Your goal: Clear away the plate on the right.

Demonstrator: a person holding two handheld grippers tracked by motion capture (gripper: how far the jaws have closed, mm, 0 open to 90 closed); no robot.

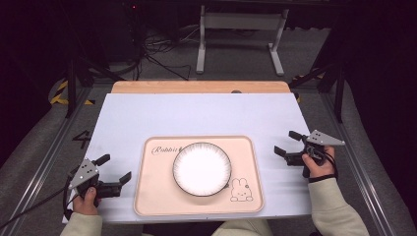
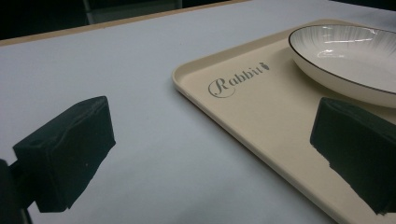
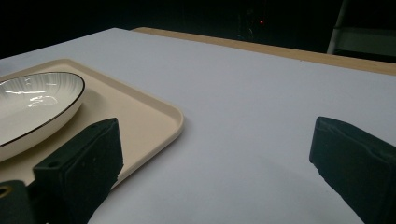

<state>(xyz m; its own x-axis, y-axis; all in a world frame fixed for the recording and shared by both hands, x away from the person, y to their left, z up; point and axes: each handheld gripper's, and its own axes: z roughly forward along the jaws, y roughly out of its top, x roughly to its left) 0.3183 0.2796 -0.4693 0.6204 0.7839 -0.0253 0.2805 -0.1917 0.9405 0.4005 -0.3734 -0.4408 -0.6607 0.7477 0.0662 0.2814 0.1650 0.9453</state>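
While both tongs hang spread and empty, the plate point(image 1: 202, 168) on the tray point(image 1: 246, 147) lies at 2 o'clock from the left tongs point(image 1: 117, 170), nearer than the right tongs point(image 1: 286, 142).

Lab or test studio: white-topped table point(image 1: 196, 115) on bare grey floor point(image 1: 162, 73), dark surroundings, loose cables point(image 1: 157, 46), metal stand frame point(image 1: 241, 22), black-and-yellow hazard tape point(image 1: 61, 93), floor rails point(image 1: 46, 157)
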